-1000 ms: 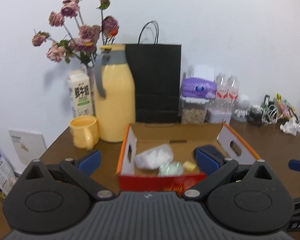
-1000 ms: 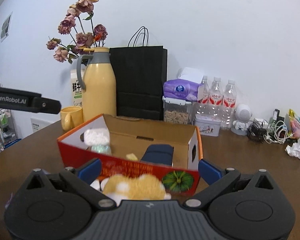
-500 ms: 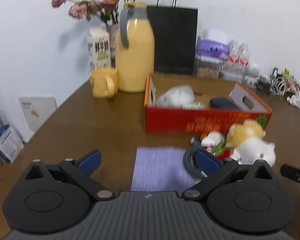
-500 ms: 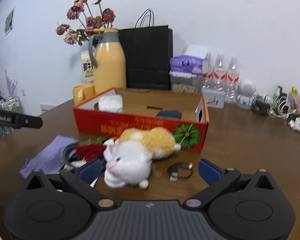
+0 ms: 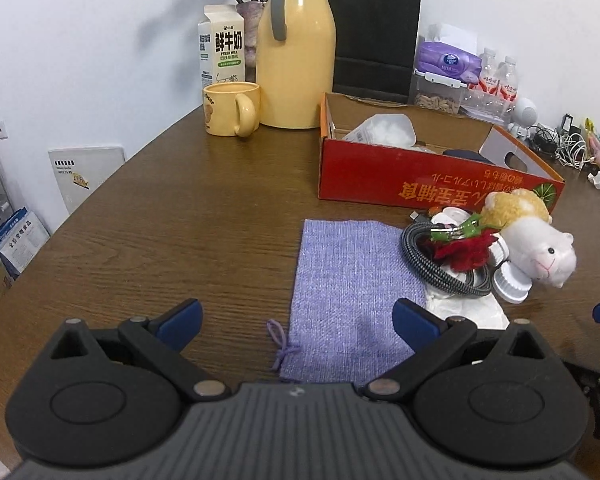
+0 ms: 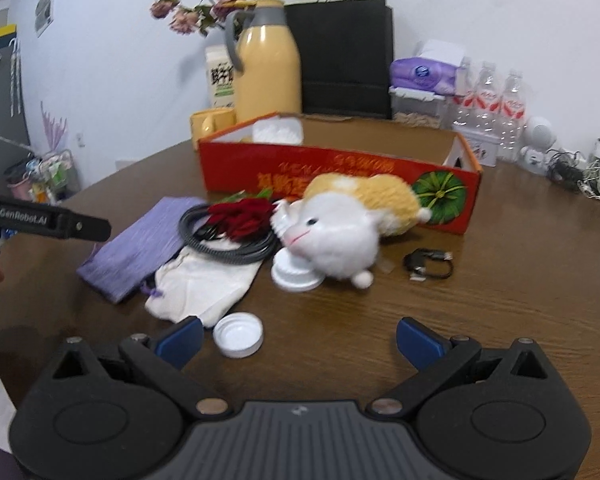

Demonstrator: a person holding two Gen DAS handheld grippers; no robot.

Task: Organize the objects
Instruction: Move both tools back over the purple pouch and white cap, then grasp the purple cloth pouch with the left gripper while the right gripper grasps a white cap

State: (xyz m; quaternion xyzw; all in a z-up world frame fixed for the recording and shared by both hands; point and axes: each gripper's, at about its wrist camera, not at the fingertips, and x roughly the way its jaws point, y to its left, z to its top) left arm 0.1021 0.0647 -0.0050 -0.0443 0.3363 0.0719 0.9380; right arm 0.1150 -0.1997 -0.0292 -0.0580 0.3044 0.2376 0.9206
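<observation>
An open red cardboard box stands mid-table with a white wad and a dark item inside. In front of it lie a purple knit pouch, a coiled grey cable, a red artificial flower, a white-and-tan plush toy, a white cloth bag, a white cap and a short black cable. My left gripper is open above the pouch's near end. My right gripper is open, near the cap.
A yellow thermos, yellow mug, milk carton, flower vase, black paper bag, tissue pack, snack container and water bottles line the back wall. Chargers and cables lie at the far right on the brown table.
Both grippers have drawn back from the box and tilted down. The loose objects in front of the box have come into view. Both stay open.
</observation>
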